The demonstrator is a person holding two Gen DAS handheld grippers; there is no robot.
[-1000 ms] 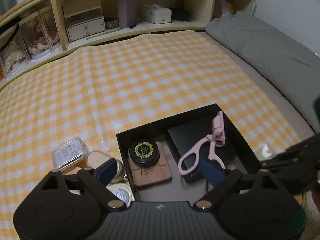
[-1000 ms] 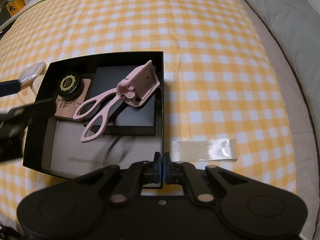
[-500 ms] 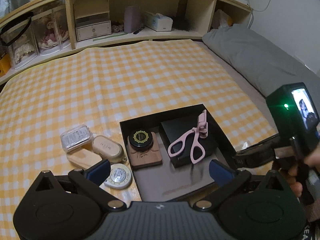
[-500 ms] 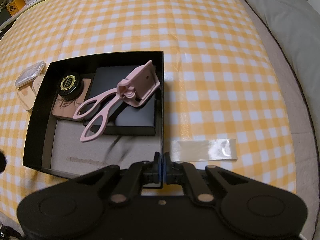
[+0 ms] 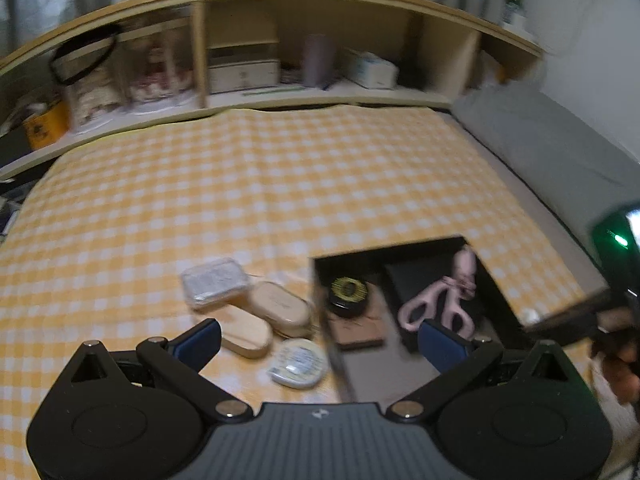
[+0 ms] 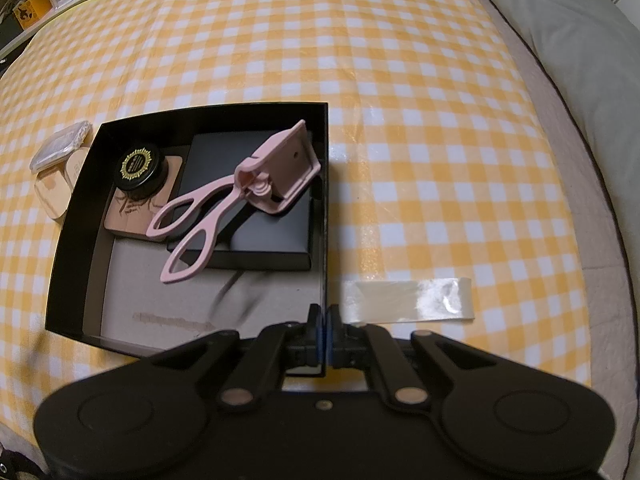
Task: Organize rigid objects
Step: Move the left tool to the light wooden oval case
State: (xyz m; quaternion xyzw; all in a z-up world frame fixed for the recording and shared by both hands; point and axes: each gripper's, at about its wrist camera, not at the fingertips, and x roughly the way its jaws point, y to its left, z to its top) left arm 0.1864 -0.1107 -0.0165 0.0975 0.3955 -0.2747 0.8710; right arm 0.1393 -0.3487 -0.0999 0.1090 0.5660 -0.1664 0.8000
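Work surface: a yellow-and-white checked cloth (image 6: 400, 60) spread flat, with a grey pillow (image 6: 580, 40) along its right edge and a wooden shelf unit (image 5: 240, 40) at the far end.

Black box (image 6: 68, 224): open-topped, resting on the cloth. Contents:
- a black inner case (image 6: 272, 236) against the right wall
- a pink eyelash curler (image 6: 240, 184) lying on the case, handles pointing near-left
- a brown card (image 6: 132, 216) at the far-left corner, with a round black jar (image 6: 138, 168) bearing a gold emblem standing on it

Right gripper (image 6: 325, 332): clenched on the near end of the box's right wall; the thin wall passes between the closed fingertips.

Left gripper (image 5: 320, 340): released, jaws spread wide, nothing between the blue pads (image 5: 200, 340); it hovers above the cloth to the left of the box.

Loose items on the cloth, just left of the box: a clear plastic case (image 5: 214, 282), two beige oval cases (image 5: 280, 310) and a round white tin (image 5: 298, 362), grouped close together. The left view is blurred.

A strip of clear tape (image 6: 408, 296) lies on the cloth right of the box
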